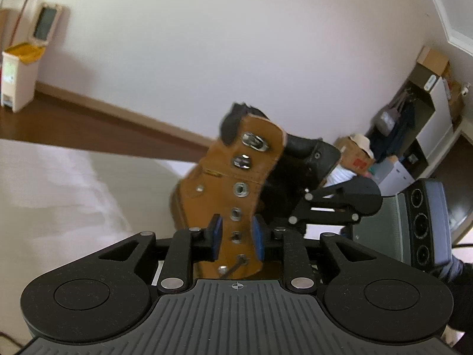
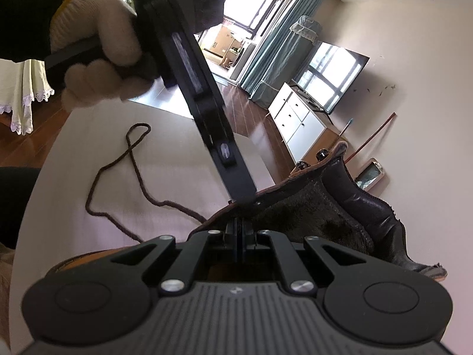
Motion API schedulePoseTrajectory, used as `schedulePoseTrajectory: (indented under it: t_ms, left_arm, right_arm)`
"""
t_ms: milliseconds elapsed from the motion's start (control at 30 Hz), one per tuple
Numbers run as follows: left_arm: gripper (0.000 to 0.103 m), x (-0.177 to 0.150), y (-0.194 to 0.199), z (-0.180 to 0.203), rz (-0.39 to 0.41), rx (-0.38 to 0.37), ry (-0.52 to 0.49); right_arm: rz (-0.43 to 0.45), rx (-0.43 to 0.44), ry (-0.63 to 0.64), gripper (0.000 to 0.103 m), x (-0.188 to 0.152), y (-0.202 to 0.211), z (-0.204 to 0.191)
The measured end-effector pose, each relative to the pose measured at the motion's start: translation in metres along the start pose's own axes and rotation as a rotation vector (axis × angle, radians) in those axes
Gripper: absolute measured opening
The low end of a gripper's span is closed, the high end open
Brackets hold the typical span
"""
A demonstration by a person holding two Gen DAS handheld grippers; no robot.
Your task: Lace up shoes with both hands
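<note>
Your left gripper (image 1: 236,238) sits low in the centre of the left wrist view, its blue pads narrowly parted with the tan eyelet flap (image 1: 241,195) of the boot (image 2: 319,216) standing upright between them; whether the pads press on the leather, you cannot tell from here. A dark lace end (image 1: 235,266) pokes out of the lowest eyelet, just above the gripper body. Your right gripper (image 2: 238,233) is closed tight in the lower middle of the right wrist view, at the boot's dark lined collar; nothing shows between its pads. The brown lace (image 2: 118,171) trails loosely over the white table (image 2: 177,159) toward the upper left; your gloved left hand (image 2: 97,59) shows at the upper left.
</note>
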State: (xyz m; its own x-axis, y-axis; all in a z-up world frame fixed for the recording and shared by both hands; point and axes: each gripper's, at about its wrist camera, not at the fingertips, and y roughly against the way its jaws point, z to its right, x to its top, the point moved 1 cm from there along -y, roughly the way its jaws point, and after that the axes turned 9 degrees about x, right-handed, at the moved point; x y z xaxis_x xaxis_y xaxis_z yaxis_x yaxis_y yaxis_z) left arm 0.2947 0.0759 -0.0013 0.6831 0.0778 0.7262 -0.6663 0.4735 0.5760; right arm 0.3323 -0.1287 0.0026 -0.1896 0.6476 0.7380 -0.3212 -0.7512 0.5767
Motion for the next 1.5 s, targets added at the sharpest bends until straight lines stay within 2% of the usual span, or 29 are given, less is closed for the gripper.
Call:
schedulePoseTrajectory:
  t_ms: [133,300,467,533,800,1067,1267,1400,1500]
  left_arm:
    - [0.022,-0.006,-0.002,0.000,0.000,0.004,-0.165]
    - [0.022,-0.010,-0.010,0.011,0.023,-0.035,-0.364]
    - [0.021,-0.011,-0.016,0.016,0.048,-0.060,-0.478]
    - [0.016,-0.011,-0.017,0.017,0.056,-0.066,-0.505]
    - [0.015,-0.015,-0.016,0.031,0.071,-0.071,-0.687]
    - [0.015,-0.020,-0.004,0.044,0.095,-0.025,-0.787]
    - [0.013,-0.019,-0.007,0.051,0.072,-0.033,-0.822]
    - [0.012,-0.017,-0.008,0.050,0.070,-0.046,-0.828]
    - [0.005,-0.016,-0.012,0.048,0.053,-0.066,-0.818]
  right_arm:
    - [0.001,0.003,0.000,0.004,0.001,0.000,0.002]
    - [0.005,0.005,0.005,0.004,0.000,0.000,0.001]
    - [0.009,0.014,0.004,0.005,-0.001,0.001,0.003]
    - [0.008,0.018,0.004,0.005,0.000,0.001,0.004]
    - [0.005,0.027,-0.001,0.005,-0.004,0.001,0.007]
    - [-0.004,0.014,0.024,0.005,0.000,0.002,0.000]
    - [-0.028,-0.011,0.091,0.005,0.004,0.003,-0.012]
    - [-0.030,-0.008,0.088,0.005,0.003,0.001,-0.014]
    - [-0.029,-0.007,0.089,0.005,0.004,0.000,-0.015]
